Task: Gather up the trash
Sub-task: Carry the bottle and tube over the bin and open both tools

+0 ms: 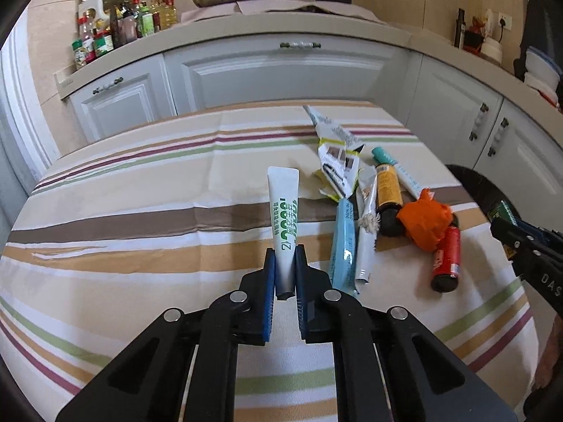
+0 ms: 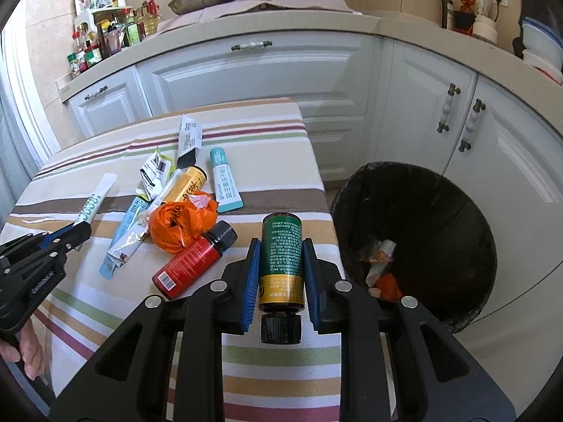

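Two pieces of trash are gripped. The white plastic tube with green lettering (image 1: 283,218) sits clamped between the left gripper (image 1: 285,256)'s blue pads, cap end inward, left of the trash pile (image 1: 383,204). The green-and-gold bottle with black cap (image 2: 281,263) is pinched in the right gripper (image 2: 281,249), between that pile and the black bin (image 2: 415,232).
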A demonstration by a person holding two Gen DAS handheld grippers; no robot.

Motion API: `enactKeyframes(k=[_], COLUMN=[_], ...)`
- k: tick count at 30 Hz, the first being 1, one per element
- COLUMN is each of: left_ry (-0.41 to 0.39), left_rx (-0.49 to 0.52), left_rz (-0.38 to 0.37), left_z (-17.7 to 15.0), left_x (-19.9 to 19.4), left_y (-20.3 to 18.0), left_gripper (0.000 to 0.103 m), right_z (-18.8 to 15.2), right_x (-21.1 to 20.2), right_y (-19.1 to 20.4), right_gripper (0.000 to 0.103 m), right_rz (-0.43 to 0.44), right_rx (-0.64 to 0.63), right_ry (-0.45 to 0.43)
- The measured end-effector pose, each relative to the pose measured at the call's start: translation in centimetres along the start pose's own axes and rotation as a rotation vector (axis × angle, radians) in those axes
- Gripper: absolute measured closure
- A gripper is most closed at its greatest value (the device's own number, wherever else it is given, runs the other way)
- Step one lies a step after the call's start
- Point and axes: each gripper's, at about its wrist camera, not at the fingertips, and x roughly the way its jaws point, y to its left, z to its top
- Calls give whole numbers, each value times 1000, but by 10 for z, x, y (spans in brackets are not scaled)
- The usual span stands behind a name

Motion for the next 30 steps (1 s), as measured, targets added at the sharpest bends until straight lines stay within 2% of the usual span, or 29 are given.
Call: enactKeyframes(k=[4, 11, 19, 30], left_ry=[-50, -140, -192, -239], left_rx=[-18, 11, 43, 134], left_rz=[-8, -23, -93, -184], left_z=[3, 12, 25, 39], left_x=[-20, -46, -53, -46], left_y=[-3, -26, -67, -136], left_gripper=[92, 92, 91, 91], right_z=[2, 10, 17, 20], right_x=[-14, -35, -55, -57], right_y=[-3, -21, -56, -106], right_gripper=[80, 80, 80, 80], right_rz=[-12, -58, -155, -235], right_rx=[-2, 16, 31, 55], right_ry=[-45, -114, -207, -262])
